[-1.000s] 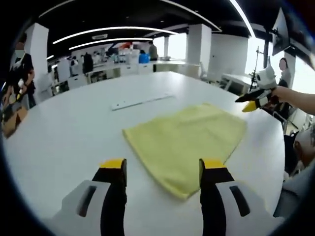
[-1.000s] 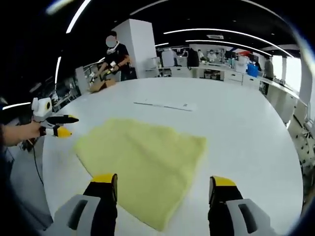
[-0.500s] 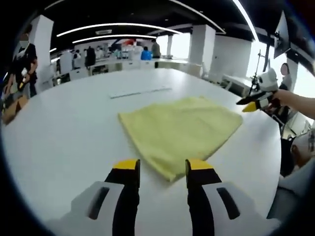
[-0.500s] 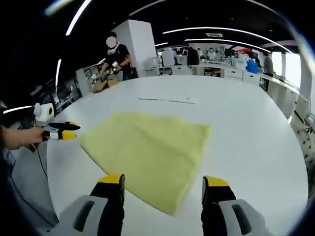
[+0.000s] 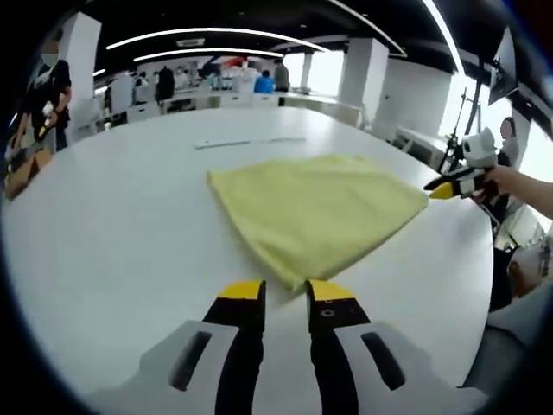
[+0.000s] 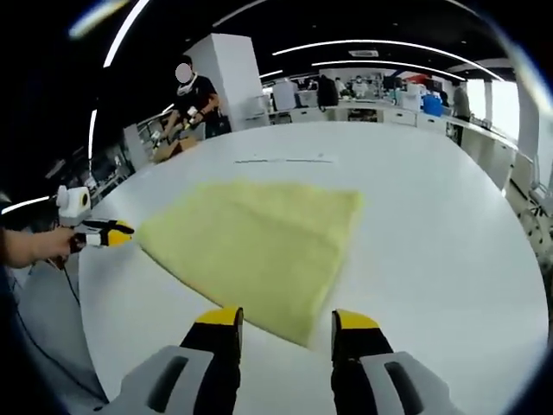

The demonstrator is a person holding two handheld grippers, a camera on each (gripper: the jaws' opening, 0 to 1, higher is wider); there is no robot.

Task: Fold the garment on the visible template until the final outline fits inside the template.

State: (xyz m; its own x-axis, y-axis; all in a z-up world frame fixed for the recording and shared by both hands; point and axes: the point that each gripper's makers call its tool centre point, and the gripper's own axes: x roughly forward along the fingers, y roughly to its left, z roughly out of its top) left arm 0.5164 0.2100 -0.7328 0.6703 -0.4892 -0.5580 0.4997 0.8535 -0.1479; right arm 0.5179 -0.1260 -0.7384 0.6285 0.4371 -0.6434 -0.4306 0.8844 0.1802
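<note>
1. My left gripper (image 5: 286, 290), black jaws with yellow tips, shows only a narrow slot between its jaws in the left gripper view. Nothing sits in the slot, and the tips hang just short of the nearest corner of the soft, folded pale yellow cloth garment (image 5: 315, 207); I cannot tell whether they touch it.

2. My right gripper (image 6: 288, 320) is also part open in the right gripper view, its jaws wider apart than the left's. They straddle the near corner of the garment (image 6: 259, 242) without pinching it.

3. The garment lies flat on the smooth, round white table (image 5: 112, 233), a rough four-sided shape with a slightly napped, towel-like surface and thick, rounded folded edges.

4. The left gripper view catches the right gripper (image 5: 447, 184) at the garment's far right corner, held in a hand (image 5: 501, 177). The right gripper view shows the reverse: the left gripper (image 6: 106, 231) at the garment's left corner, gripped by a hand (image 6: 34, 246).

5. Beyond the garment a thin, pale flat strip (image 5: 249, 142) lies on the table, seen in both views (image 6: 283, 160).

6. A person in dark clothes (image 6: 197, 102) stands past the table's far edge, beside a brown cardboard box (image 6: 167, 149); the left gripper view shows this person (image 5: 47, 91) at the far left.
</note>
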